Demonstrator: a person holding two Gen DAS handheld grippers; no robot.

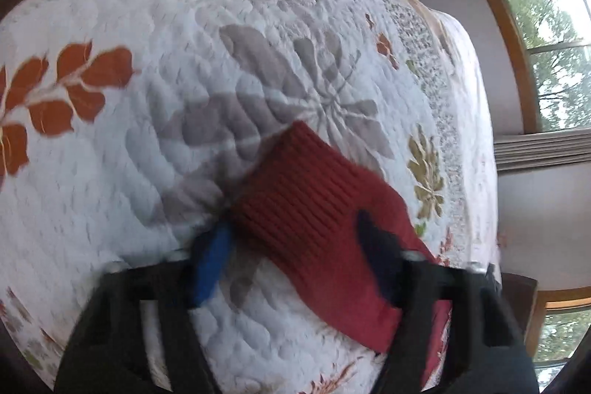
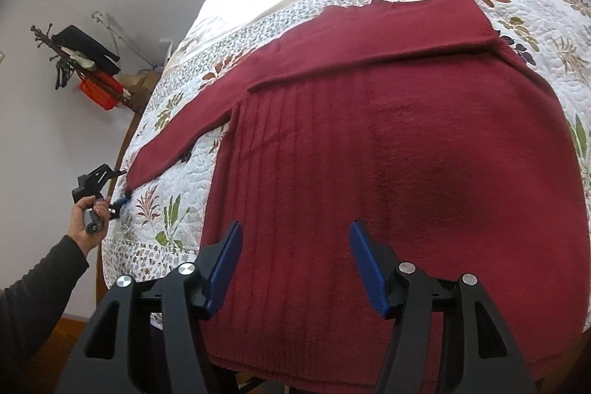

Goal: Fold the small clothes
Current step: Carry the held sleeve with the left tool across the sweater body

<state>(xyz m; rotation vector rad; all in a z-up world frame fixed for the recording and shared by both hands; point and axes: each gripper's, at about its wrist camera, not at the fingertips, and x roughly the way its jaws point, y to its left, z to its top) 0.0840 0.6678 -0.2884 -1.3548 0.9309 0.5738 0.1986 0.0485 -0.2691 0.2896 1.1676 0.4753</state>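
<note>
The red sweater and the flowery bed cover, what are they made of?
The red sweater looks like knitted wool or acrylic: a fuzzy matte surface, with ribbed lines on its cuff. The bed cover looks like a quilted cotton: puffy stitched ripples and printed leaves, no shine. The exact fibres can't be told.

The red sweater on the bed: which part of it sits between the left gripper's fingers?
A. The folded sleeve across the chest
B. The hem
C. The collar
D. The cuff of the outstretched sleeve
D: the left gripper has the ribbed sleeve cuff of the red sweater between its fingers.
</note>
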